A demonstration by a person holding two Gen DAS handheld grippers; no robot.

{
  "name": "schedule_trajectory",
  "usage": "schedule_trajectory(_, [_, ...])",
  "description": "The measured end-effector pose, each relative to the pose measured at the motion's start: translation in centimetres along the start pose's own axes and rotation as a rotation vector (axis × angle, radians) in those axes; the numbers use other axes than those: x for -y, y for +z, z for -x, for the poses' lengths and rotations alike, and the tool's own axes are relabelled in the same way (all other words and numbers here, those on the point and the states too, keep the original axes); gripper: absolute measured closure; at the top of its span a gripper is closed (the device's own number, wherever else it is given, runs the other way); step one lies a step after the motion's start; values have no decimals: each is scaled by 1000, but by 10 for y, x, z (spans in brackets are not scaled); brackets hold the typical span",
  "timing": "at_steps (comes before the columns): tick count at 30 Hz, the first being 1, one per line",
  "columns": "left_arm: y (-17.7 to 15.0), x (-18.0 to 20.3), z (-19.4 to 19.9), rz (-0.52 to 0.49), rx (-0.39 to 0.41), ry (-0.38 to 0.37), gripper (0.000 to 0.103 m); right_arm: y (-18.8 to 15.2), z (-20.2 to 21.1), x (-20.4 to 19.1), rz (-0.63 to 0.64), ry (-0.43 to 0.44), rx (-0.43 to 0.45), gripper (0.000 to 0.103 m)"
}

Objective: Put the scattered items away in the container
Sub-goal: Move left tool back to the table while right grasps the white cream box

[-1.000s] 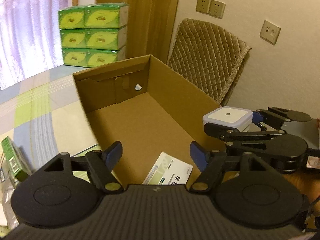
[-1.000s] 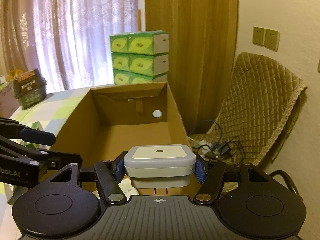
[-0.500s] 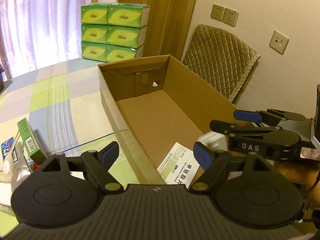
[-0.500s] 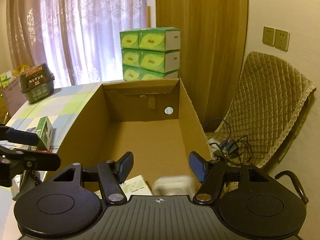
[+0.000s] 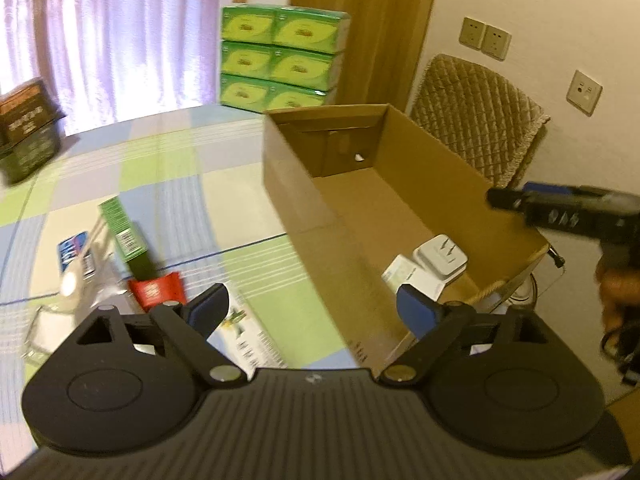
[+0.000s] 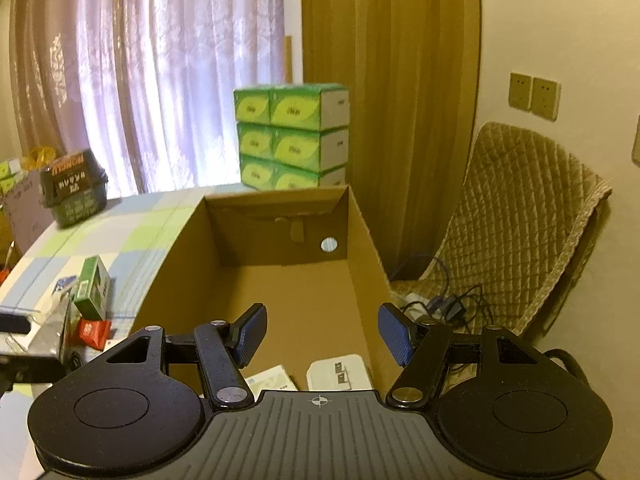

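An open cardboard box (image 5: 288, 184) (image 6: 364, 240) stands on the checked tablecloth. Inside its near end lies a white plug adapter (image 5: 440, 258) (image 6: 340, 372), prongs up, beside a white leaflet box (image 5: 404, 278) (image 6: 270, 378). My left gripper (image 5: 312, 312) is open above the box's near left wall, nothing between its fingers. My right gripper (image 6: 322, 334) (image 5: 500, 198) is open above the box's near end, empty. Scattered on the cloth to the left are a green carton (image 5: 126, 236) (image 6: 94, 288), a red packet (image 5: 158, 290) (image 6: 92, 332), a blue-white pack (image 5: 72, 252) and a clear wrapper (image 5: 80, 280).
Stacked green tissue boxes (image 5: 280, 64) (image 6: 292, 136) stand behind the box. A dark tub (image 5: 26, 132) (image 6: 74, 188) sits far left on the table. A quilted chair (image 5: 476, 128) (image 6: 520, 232) with cables (image 6: 444, 304) stands right of the box. A printed sheet (image 5: 248, 336) lies under my left gripper.
My right gripper opened and dropped the white plug adapter into the box, then drew back. My left gripper pulled back and swung left, bringing the scattered items into view.
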State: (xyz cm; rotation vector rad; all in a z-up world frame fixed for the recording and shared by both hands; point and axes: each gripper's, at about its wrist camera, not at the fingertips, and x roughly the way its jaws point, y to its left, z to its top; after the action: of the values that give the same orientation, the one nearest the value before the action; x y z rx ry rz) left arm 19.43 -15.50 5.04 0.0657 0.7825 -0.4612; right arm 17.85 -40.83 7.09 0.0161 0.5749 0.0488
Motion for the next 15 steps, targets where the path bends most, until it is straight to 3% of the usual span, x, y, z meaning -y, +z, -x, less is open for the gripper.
schedule_trajectory(9, [-39,-40,41,63,-2,92,10,20,36,-33,8,54,62,33])
schedule_trajectory(10, [-44,-46,45,74,-3,104,10,21,39,-41,11,70,67,25])
schedule_trajectory(11, [-49,-52,49,83,-4,117,10,22,44,-51,15,86,80,0])
schedule_trajectory(15, [-66,-74,65,114,-9,164,8,21,56,-95,90,165,109,0])
